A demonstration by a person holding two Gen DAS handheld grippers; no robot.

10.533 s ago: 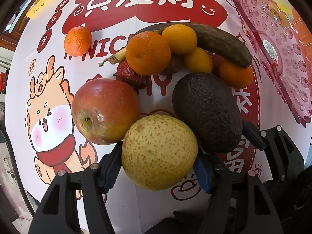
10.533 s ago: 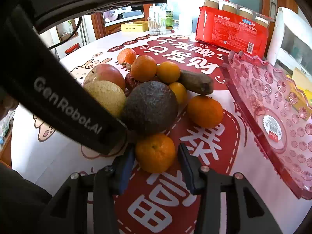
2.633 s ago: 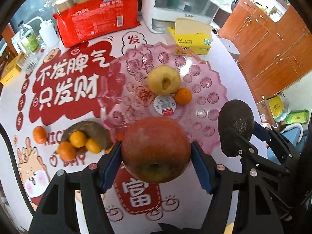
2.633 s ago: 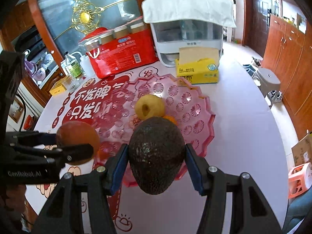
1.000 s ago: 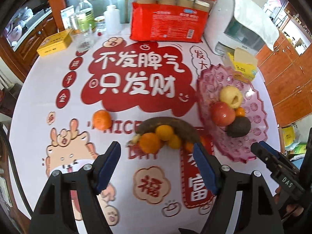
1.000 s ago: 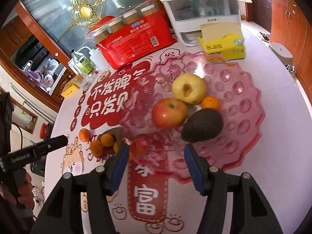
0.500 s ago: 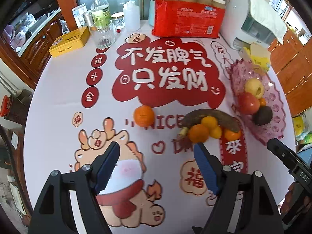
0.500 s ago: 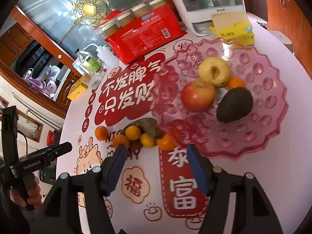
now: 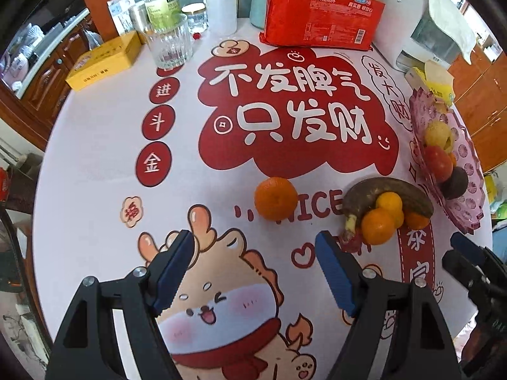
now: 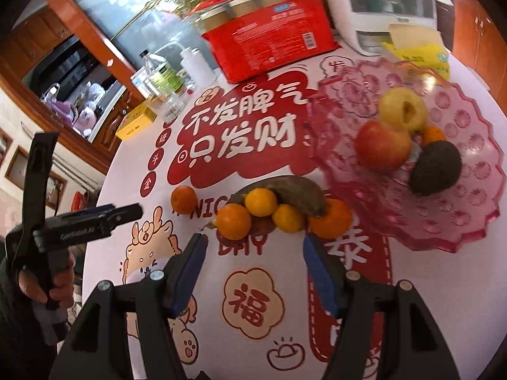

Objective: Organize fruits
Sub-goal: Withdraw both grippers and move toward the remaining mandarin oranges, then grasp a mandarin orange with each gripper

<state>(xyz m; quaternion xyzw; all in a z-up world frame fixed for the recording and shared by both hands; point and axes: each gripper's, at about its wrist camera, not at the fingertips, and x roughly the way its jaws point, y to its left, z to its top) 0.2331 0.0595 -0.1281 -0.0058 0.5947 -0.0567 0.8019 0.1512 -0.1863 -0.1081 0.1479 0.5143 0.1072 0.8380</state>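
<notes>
Both claws, the left gripper (image 9: 253, 272) and right gripper (image 10: 253, 269), are wide open and empty now that the apple (image 10: 381, 145) and avocado (image 10: 435, 167) sit on the pink plate (image 10: 475, 209), so the lone orange (image 9: 276, 198) left of the plate looks next, I think.

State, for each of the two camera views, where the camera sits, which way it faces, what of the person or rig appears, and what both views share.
Left wrist: sits behind the left tool, looks down the table at the lone orange; the right tool shows at the edge.
Right wrist: sits behind the right tool, faces the banana pile and pink plate; the left tool and hand show.
Shared: the lone orange, banana, plate.
</notes>
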